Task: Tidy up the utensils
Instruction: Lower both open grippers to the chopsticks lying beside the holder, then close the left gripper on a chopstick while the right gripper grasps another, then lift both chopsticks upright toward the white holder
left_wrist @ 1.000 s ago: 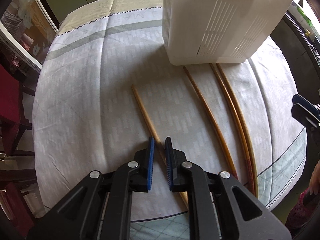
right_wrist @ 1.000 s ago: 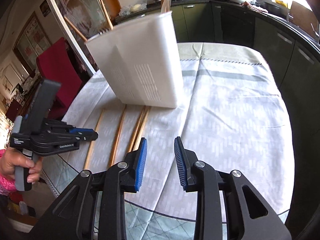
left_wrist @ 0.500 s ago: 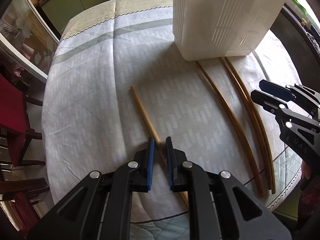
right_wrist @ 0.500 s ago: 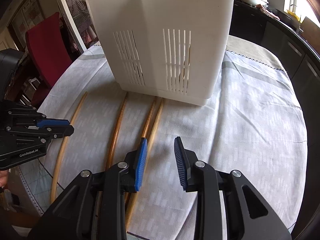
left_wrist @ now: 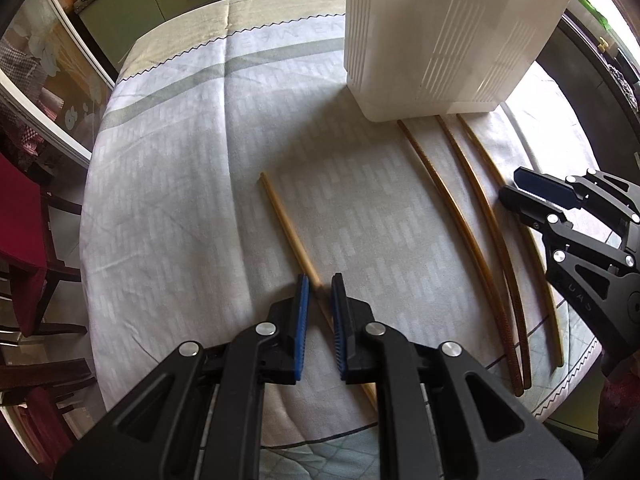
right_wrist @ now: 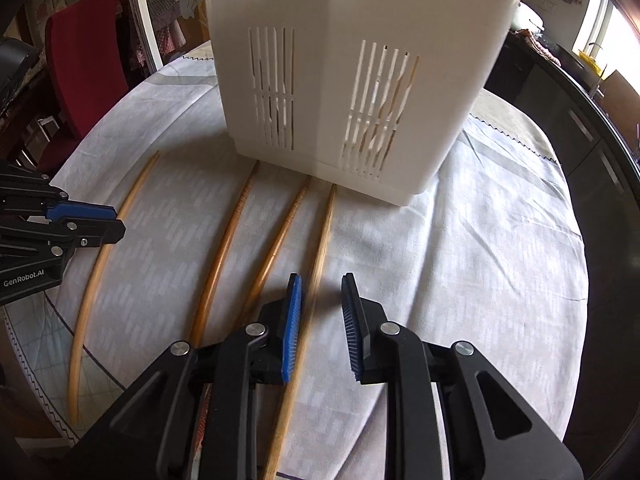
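Several wooden chopsticks lie side by side on the tablecloth in front of a white slotted utensil holder [left_wrist: 448,36] [right_wrist: 352,80]. My left gripper [left_wrist: 319,284] is slightly open and straddles the leftmost light chopstick [left_wrist: 286,224], low over the cloth. My right gripper [right_wrist: 321,286] is open over the rightmost light chopstick [right_wrist: 324,232]. Two darker chopsticks [right_wrist: 224,248] [right_wrist: 276,240] lie between them. The left gripper also shows in the right wrist view [right_wrist: 100,224], and the right gripper in the left wrist view [left_wrist: 520,188]. More chopsticks show through the holder's slots.
The round table carries a pale patterned tablecloth [left_wrist: 180,200]. A red chair [right_wrist: 80,72] stands to the left, and another red seat [left_wrist: 20,216] is by the table edge. Dark kitchen cabinets [right_wrist: 580,120] run along the right.
My right gripper moved forward and down toward the holder, onto the rightmost chopstick. My left gripper stays over the leftmost chopstick, with the holder shifting right in its view.
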`<state>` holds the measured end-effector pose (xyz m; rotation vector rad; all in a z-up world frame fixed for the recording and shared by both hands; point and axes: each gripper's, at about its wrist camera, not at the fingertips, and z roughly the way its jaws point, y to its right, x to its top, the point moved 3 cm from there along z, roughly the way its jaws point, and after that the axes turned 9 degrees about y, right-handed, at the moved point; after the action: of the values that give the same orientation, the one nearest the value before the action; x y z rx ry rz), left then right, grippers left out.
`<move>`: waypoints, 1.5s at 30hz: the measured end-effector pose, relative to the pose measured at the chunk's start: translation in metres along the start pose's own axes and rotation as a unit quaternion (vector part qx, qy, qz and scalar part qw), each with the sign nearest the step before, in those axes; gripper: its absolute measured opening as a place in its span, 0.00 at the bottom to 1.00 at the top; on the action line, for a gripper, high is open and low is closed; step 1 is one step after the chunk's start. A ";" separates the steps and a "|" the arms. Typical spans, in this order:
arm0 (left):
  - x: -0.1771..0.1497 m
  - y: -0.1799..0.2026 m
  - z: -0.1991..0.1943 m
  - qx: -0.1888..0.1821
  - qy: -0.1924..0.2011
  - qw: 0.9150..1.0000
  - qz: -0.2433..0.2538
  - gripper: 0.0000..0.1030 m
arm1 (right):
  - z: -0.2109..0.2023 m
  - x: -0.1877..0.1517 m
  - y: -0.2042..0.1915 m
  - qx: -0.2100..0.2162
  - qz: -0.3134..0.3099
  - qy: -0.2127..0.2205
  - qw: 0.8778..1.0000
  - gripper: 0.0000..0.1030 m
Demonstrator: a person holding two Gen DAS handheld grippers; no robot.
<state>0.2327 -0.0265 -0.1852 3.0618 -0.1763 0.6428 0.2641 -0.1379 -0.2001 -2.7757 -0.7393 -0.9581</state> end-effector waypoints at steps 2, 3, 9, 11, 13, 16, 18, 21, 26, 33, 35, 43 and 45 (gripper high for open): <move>0.000 -0.001 0.000 0.000 0.000 1.000 0.001 0.12 | -0.001 -0.002 0.005 0.003 0.003 -0.004 1.000 0.12; 0.000 -0.001 0.000 0.000 0.000 1.000 0.001 0.12 | -0.001 -0.004 0.010 0.008 0.004 -0.006 1.000 0.10; 0.000 -0.001 0.001 0.002 0.002 1.000 0.003 0.12 | 0.008 0.006 0.010 0.027 0.010 -0.014 0.999 0.10; -0.001 0.000 0.000 0.003 0.002 1.000 0.004 0.12 | 0.011 0.010 0.009 0.028 0.007 -0.017 0.999 0.10; -0.001 0.001 0.000 0.001 0.000 1.000 0.002 0.12 | 0.013 0.010 0.008 0.033 0.007 -0.022 0.999 0.10; 0.000 -0.002 0.001 -0.007 -0.004 1.000 -0.009 0.12 | 0.014 0.012 0.012 0.045 0.011 -0.031 0.998 0.08; 0.001 -0.004 0.002 -0.010 -0.006 1.000 -0.015 0.12 | 0.012 0.010 0.016 0.053 0.014 -0.039 0.998 0.07; 0.002 -0.009 0.003 -0.016 -0.008 0.999 -0.028 0.10 | 0.009 0.006 0.022 0.061 0.020 -0.046 0.997 0.07; 0.004 -0.023 0.002 -0.035 -0.012 0.998 -0.057 0.06 | -0.018 -0.001 0.032 0.080 0.034 -0.022 0.996 0.07; 0.017 -0.034 -0.032 -0.037 0.027 0.998 -0.052 0.06 | -0.074 0.007 0.043 0.099 0.049 0.043 0.993 0.07; 0.024 -0.035 -0.046 -0.038 0.042 0.997 -0.048 0.06 | -0.089 0.011 0.046 0.102 0.055 0.064 0.991 0.07; 0.032 -0.021 -0.103 -0.037 0.106 0.993 -0.032 0.06 | -0.146 0.025 0.062 0.106 0.060 0.125 0.985 0.07; 0.032 -0.019 -0.115 -0.039 0.117 0.992 -0.028 0.06 | -0.155 0.025 0.063 0.105 0.059 0.134 0.984 0.07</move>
<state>0.2183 -0.0076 -0.0667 2.8755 -0.1086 0.9590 0.2261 -0.2224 -0.0589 -2.4164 -0.5890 -1.1288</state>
